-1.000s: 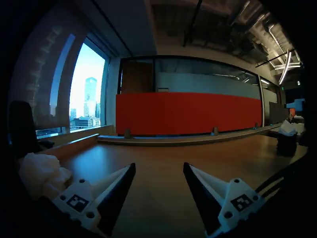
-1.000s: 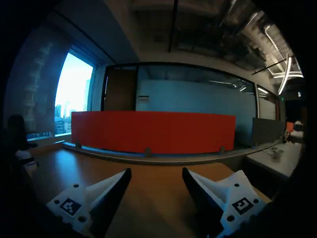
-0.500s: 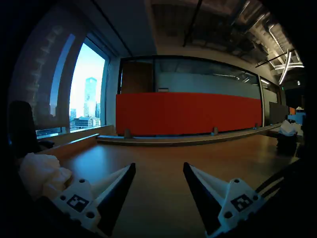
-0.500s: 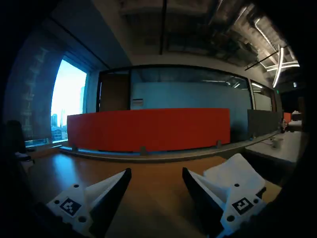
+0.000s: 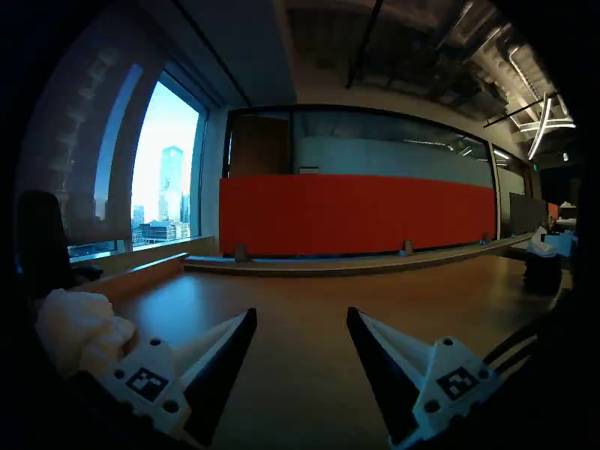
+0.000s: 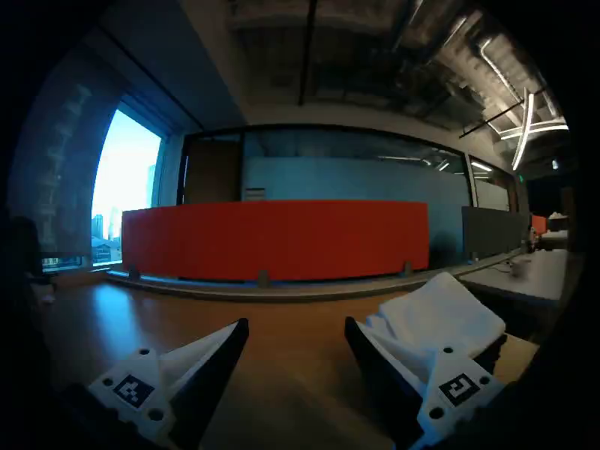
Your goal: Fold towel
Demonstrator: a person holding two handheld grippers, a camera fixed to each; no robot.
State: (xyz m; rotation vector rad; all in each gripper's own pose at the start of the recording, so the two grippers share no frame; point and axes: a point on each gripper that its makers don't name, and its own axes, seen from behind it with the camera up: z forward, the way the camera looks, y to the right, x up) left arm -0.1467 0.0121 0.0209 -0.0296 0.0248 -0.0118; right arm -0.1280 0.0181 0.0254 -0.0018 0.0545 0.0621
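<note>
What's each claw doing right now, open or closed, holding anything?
Left claw: open, holding nothing.
Right claw: open, holding nothing; the towel lies off to its side, not between the fingers.

You face a long wooden table (image 5: 315, 296) backed by a red partition (image 5: 352, 214). In the left gripper view, a tall window (image 5: 166, 187) shows bright city towers at left, and strip lights (image 5: 541, 127) glow under the dark ceiling (image 5: 420, 52).
</note>
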